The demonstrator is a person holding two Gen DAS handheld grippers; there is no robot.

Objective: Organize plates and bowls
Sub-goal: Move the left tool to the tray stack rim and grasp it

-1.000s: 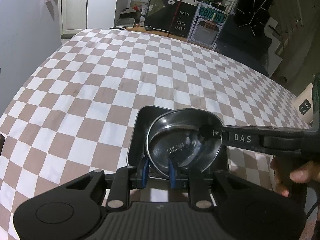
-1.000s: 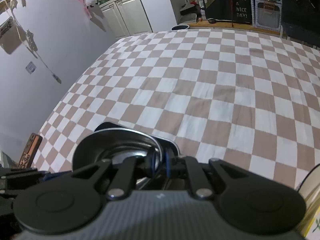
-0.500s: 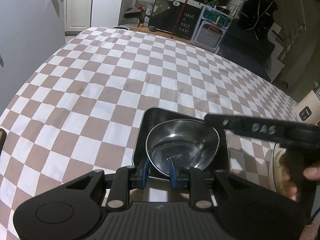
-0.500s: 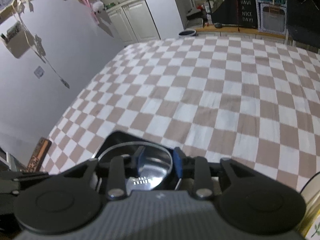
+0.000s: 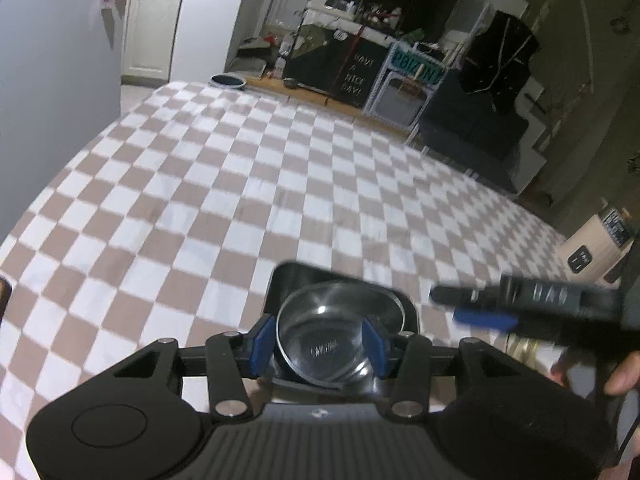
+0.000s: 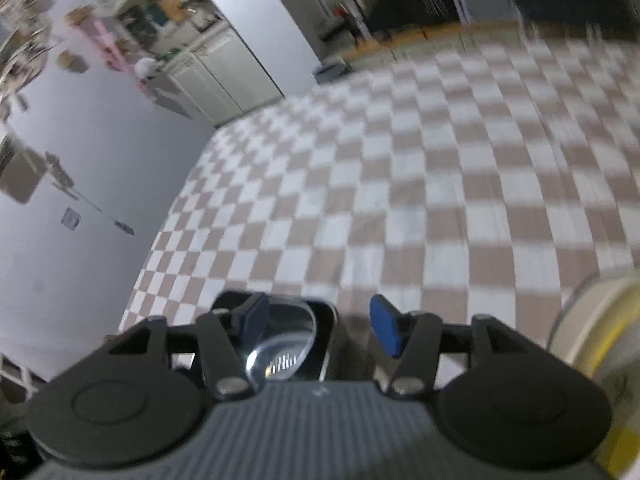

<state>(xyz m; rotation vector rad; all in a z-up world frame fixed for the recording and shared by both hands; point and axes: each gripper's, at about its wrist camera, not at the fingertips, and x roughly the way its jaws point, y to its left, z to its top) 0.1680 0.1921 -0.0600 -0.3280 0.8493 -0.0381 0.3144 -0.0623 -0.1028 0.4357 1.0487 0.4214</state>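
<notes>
A round steel bowl (image 5: pixel 334 332) sits inside a black square plate (image 5: pixel 304 276) on the checkered cloth. My left gripper (image 5: pixel 320 344) is open, its blue pads either side of the bowl's near rim, holding nothing. My right gripper (image 5: pixel 444 304) shows in the left wrist view, open and off to the right of the plate. In the right wrist view the right gripper (image 6: pixel 320 328) is open and empty, with the bowl (image 6: pixel 280 344) and the plate (image 6: pixel 330 320) under its left finger.
The checkered tablecloth (image 5: pixel 240 208) stretches far ahead. A cream and yellow dish (image 6: pixel 592 328) lies at the right edge of the right wrist view. A beige device (image 5: pixel 596 248) stands at the table's right side. A grey wall (image 6: pixel 80 220) is on the left.
My right gripper let go of the bowl's rim, opened and pulled back to the right. My left gripper opened wide. The bowl now rests in the black plate.
</notes>
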